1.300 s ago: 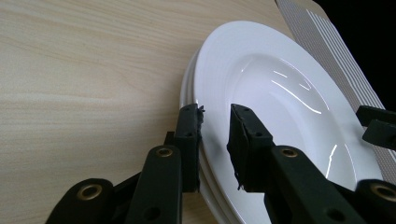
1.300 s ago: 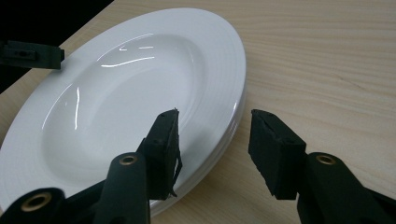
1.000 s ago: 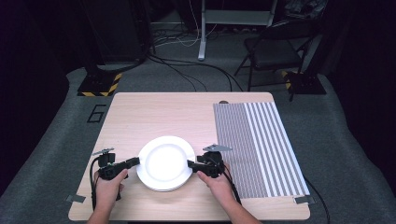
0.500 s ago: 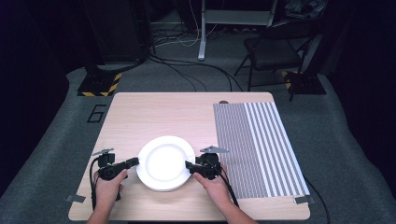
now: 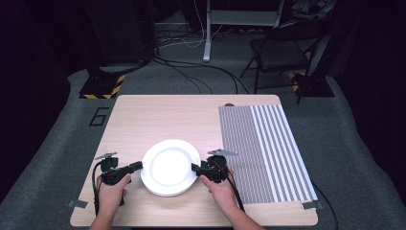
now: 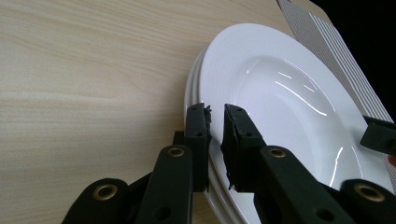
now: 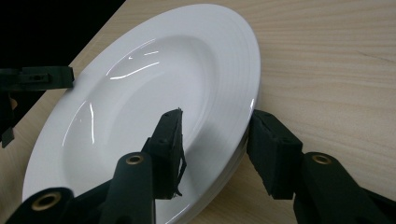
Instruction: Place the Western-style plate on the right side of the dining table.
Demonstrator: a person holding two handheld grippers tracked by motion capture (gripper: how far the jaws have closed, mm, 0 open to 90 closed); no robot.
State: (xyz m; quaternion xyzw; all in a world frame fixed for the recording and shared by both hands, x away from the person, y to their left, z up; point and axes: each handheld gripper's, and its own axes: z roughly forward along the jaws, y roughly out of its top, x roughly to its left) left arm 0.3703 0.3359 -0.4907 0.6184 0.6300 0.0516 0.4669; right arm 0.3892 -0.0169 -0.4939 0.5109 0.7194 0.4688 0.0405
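**Squarely between two grippers: a stack of white plates**

Here a stack of round, glossy white ceramic plates (image 5: 170, 167) sits near the front edge of the pale wood-grain surface (image 5: 158, 115), slightly left of its middle. Each plate has a broad flat rim and a shallow sunken well that catches bright streaks of light; the left gripper view shows about three rims layered one on another.

The left gripper (image 5: 135, 166), matte black with brass-coloured rivets, meets the stack's left edge. In its own view (image 6: 215, 123) the jaws stand narrow, one rough-edged pad on each side of the top plate's rim; whether they actually pinch it I cannot tell.

The right gripper (image 5: 196, 167), of the same build, is at the stack's right edge. Its own view (image 7: 217, 135) shows the jaws wide, one pad over the top plate's rim, the other outside the stack above the wood.

A mat of fine grey and white stripes (image 5: 263, 148) covers the surface's right part, just beside the right hand (image 5: 221, 189).
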